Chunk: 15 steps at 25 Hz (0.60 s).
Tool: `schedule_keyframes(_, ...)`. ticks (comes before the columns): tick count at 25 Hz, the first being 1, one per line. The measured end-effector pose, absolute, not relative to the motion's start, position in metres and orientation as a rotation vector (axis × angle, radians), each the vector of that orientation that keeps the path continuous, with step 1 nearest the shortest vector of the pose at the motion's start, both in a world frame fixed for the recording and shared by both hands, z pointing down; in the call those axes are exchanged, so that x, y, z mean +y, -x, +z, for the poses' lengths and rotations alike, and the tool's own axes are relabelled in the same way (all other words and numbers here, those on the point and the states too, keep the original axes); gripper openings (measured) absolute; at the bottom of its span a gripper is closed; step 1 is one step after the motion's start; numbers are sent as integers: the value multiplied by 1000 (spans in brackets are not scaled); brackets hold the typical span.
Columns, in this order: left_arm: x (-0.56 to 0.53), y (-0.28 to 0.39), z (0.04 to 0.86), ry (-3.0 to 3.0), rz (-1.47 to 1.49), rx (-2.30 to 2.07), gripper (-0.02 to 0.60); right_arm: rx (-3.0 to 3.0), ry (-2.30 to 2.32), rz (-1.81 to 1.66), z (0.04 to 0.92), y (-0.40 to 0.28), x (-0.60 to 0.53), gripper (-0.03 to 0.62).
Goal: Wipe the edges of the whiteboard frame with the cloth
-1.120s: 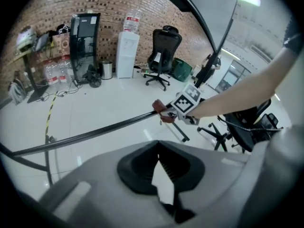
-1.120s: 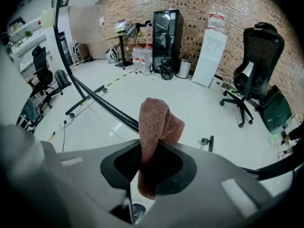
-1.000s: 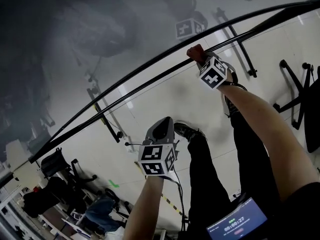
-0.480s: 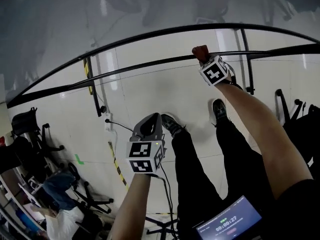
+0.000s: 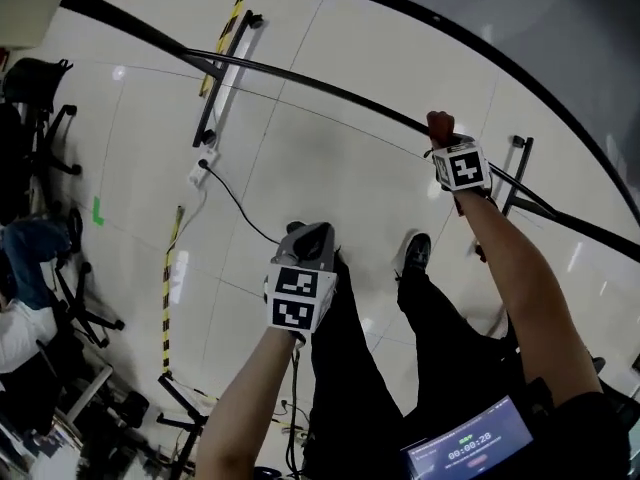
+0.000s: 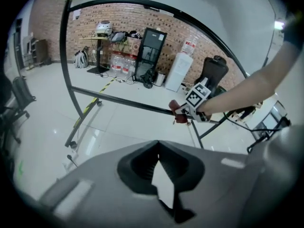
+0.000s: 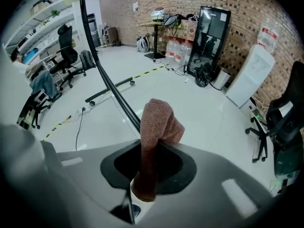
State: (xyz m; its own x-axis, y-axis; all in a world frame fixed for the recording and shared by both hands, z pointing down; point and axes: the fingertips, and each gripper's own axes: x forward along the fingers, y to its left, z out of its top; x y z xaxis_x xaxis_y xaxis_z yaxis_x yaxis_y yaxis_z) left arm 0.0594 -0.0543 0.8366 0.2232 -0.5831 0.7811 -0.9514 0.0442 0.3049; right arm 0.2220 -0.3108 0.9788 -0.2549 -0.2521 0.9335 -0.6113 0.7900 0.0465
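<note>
The whiteboard frame's thin black lower bar [image 5: 330, 93] runs across the head view above the white floor. My right gripper [image 5: 441, 140] is shut on a folded red-brown cloth [image 5: 440, 125] and holds it against that bar. In the right gripper view the cloth [image 7: 159, 122] stands up out of the jaws, with the bar [image 7: 116, 96] just behind it. My left gripper [image 5: 308, 236] hangs over the floor, short of the bar and touching nothing. Its jaws meet at the tips with nothing between them. From the left gripper view the cloth [image 6: 179, 114] rests on the bar [image 6: 118, 100].
The frame's foot [image 5: 225, 53] rests on the floor beside yellow-black tape [image 5: 170, 268], a power strip and a cable [image 5: 205, 163]. Office chairs [image 5: 40, 98] stand at the left. The person's legs and shoes [image 5: 415, 253] are below the grippers. A water dispenser [image 7: 249, 75] stands by the brick wall.
The head view has swung off the board's surface onto the floor. Both grippers have shifted sideways along the frame. The cloth stays gripped and against the bar.
</note>
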Motion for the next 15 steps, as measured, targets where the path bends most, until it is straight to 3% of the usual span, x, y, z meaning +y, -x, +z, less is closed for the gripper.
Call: schedule_keyframes(15,-28,33,837,-1514,415,-1549,3,-1849,-556,340,961,-94,-314,64)
